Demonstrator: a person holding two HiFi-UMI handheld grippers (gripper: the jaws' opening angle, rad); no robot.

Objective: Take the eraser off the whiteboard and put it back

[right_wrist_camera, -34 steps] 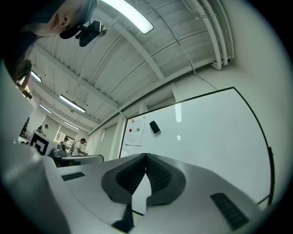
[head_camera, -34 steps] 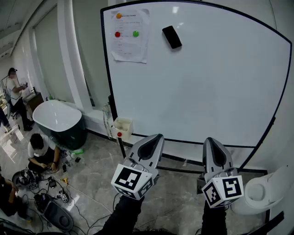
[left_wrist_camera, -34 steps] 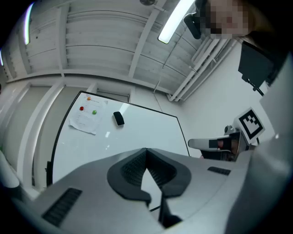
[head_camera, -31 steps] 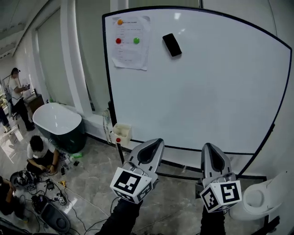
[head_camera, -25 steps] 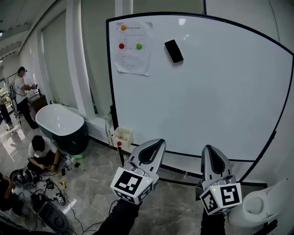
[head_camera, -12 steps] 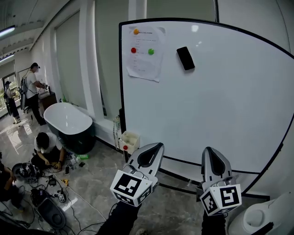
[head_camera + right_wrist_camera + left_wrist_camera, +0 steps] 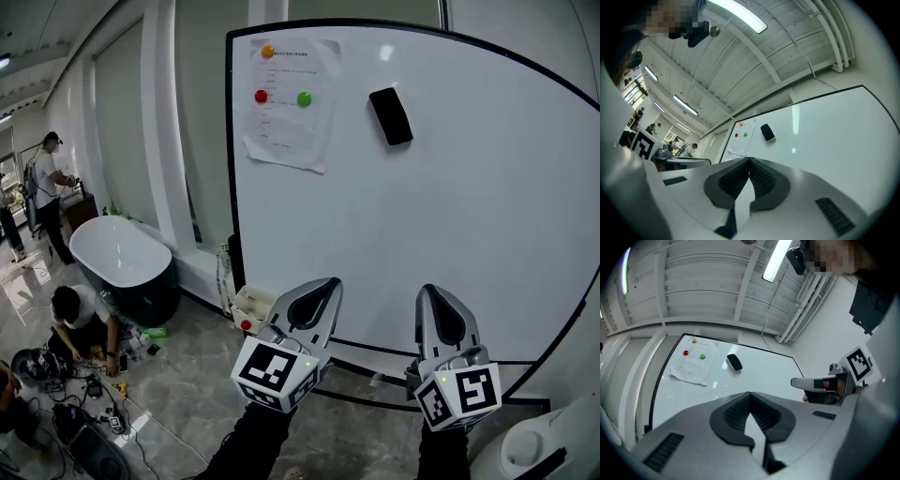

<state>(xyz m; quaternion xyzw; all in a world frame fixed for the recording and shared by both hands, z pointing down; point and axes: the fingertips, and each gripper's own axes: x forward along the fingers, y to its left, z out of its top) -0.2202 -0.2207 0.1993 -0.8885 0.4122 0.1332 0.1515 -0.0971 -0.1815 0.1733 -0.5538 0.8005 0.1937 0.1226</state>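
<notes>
High on the whiteboard (image 7: 450, 216), just right of the paper sheet (image 7: 286, 103) held by its coloured magnets (image 7: 303, 97), the black eraser (image 7: 390, 103) sat tilted and untouched, exactly where it had been on the board a second earlier. What had changed was the approach. The board filled more of the head view than before, its dark left edge had shifted across the frame, and the bathtub (image 7: 112, 253) and the crouching person (image 7: 77, 314) on the floor had slid toward the left margin. The person carrying the rig had evidently been walking up to the board, bringing both grippers along.

Low in the head view, the left gripper (image 7: 323, 289) and the right gripper (image 7: 437, 298) were held side by side, tips angled up toward the board's lower half, well below the eraser and clear of the board. The left gripper's fingers (image 7: 736, 411) were pressed together with nothing between them, and the right gripper's fingers (image 7: 761, 180) were likewise closed and empty. The eraser showed small beyond the tips in both gripper views.

So the task stood at its opening approach, with no reach or grasp begun. As I judged it, one gripper would need to rise toward the eraser, part its fingers and turn to match the eraser's tilt before closing across its narrow sides.
</notes>
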